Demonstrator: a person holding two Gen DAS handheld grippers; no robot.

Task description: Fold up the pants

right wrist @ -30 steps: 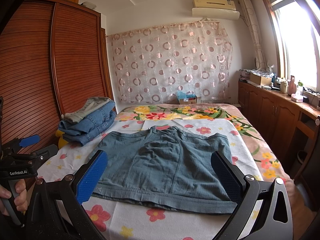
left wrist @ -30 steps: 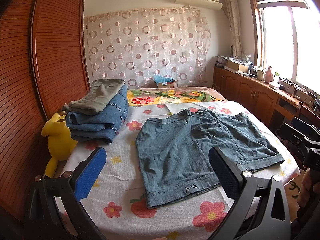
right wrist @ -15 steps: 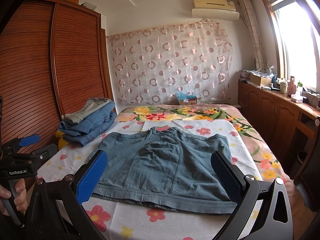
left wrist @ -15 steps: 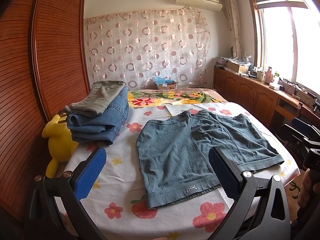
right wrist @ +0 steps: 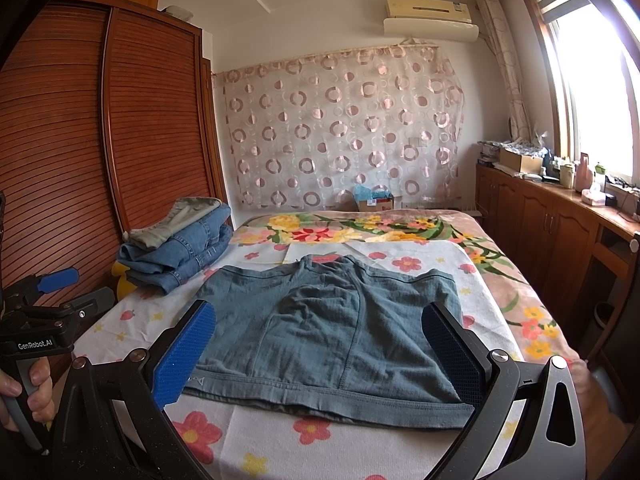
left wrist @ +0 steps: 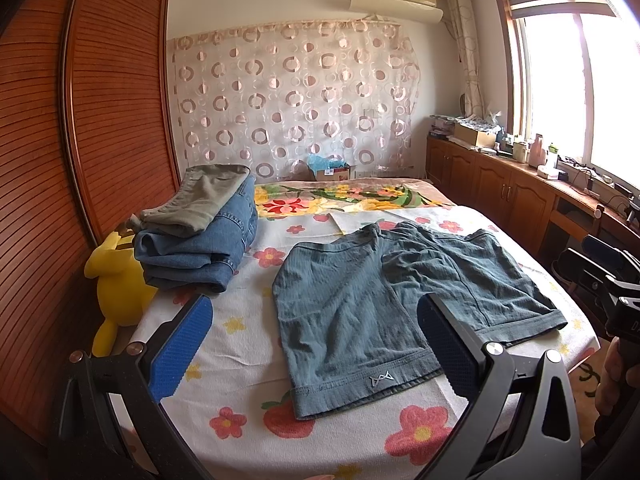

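Grey-blue shorts (left wrist: 384, 300) lie flat and spread out on the flowered bed sheet (left wrist: 248, 392); they also show in the right wrist view (right wrist: 332, 332). My left gripper (left wrist: 316, 340) is open and empty, held above the near left corner of the bed, short of the shorts' hem. My right gripper (right wrist: 320, 348) is open and empty, held above the near edge of the shorts. Each gripper shows at the other view's edge, the right gripper (left wrist: 600, 272) at the right and the left gripper (right wrist: 44, 300) at the left.
A stack of folded jeans and khaki pants (left wrist: 200, 232) sits at the bed's left, also in the right wrist view (right wrist: 180, 248). A yellow plush toy (left wrist: 116, 284) leans by the wooden wardrobe (left wrist: 80, 140). Wooden cabinets (left wrist: 500, 188) line the right wall under the window.
Both grippers stay open and nearly still. The left wrist view has drifted very slightly; the shorts have not moved.
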